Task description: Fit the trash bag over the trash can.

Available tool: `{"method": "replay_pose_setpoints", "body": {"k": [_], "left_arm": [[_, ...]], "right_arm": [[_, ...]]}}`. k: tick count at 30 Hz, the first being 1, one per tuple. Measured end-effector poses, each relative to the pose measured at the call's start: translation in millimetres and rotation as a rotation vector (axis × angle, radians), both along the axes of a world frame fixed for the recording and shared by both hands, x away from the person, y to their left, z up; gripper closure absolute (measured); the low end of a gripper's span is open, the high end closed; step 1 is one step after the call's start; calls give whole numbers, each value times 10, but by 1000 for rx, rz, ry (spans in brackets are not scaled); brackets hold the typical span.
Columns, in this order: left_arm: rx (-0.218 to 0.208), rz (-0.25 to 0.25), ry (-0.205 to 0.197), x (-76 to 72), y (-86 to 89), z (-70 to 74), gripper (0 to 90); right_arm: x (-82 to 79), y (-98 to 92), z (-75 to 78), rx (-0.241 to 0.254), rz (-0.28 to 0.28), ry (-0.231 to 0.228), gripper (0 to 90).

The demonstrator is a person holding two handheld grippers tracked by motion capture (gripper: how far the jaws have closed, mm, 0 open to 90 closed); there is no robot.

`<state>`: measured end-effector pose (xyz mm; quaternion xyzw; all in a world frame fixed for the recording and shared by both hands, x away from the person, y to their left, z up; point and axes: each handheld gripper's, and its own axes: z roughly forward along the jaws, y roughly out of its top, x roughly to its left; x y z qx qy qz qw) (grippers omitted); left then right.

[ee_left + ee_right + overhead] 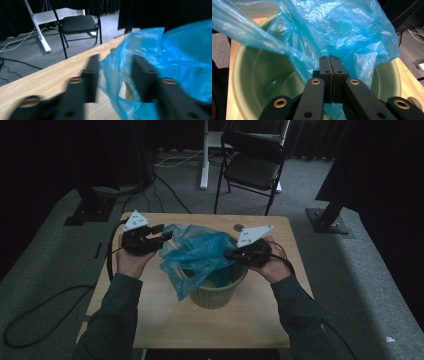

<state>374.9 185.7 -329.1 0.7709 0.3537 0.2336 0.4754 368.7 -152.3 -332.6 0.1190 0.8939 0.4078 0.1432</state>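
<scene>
A pale green bucket point(216, 295) stands in the middle of the wooden table point(165, 325). A thin blue plastic bag point(197, 251) is draped over its rim and hangs down its front left side. My left gripper point(165, 232) sits at the bag's left edge. In the left gripper view its jaws point(116, 60) stand apart, with a fold of the bag point(175, 50) loose between them. My right gripper point(229, 254) is over the bucket's right rim. Its jaws point(329, 58) are closed together, pinching the bag film point(342, 27) above the bucket's inside point(257, 75).
A black folding chair point(252, 165) and a white desk leg point(204, 155) stand on the grey carpet behind the table. Black stand feet point(327, 217) flank the table's far corners. Cables point(30, 320) trail across the floor at left.
</scene>
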Motion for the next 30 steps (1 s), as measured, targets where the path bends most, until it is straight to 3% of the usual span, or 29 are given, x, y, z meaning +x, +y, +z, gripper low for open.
{"method": "replay_pose_setpoints", "body": {"k": [1,4,10,13,19,21,22,23,24,27,28,30], "left_arm": [[11,-7,6,-1,-26,-5,699],[44,-19,7,-16,-81,-8,774],[56,-31,10,-24,-111,9,821],[65,-50,18,-24,-153,15,828],[105,-103,17,-27,-298,37,830],[109,-111,18,-25,-320,36,832],[125,-129,23,-22,-356,35,832],[152,-148,26,-20,-404,26,832],[166,-159,32,-18,-422,21,833],[186,-169,53,8,-447,-7,837],[184,-168,58,19,-445,-14,837],[185,-154,70,52,-433,-31,831]], "right_arm": [[-11,-9,10,11,0,-3,740],[-30,-58,64,52,-26,-38,596],[-69,-167,180,123,-99,-135,473],[-92,-171,221,156,-109,-183,429],[-95,-45,316,165,-62,-225,406],[-69,0,329,159,-40,-220,488],[-69,0,329,159,-40,-220,488],[-14,29,325,158,-5,-171,680],[12,39,320,153,-11,-159,735],[153,28,281,143,-95,-82,840],[224,11,255,141,-153,-40,872],[314,-3,217,124,-239,1,899]]}}
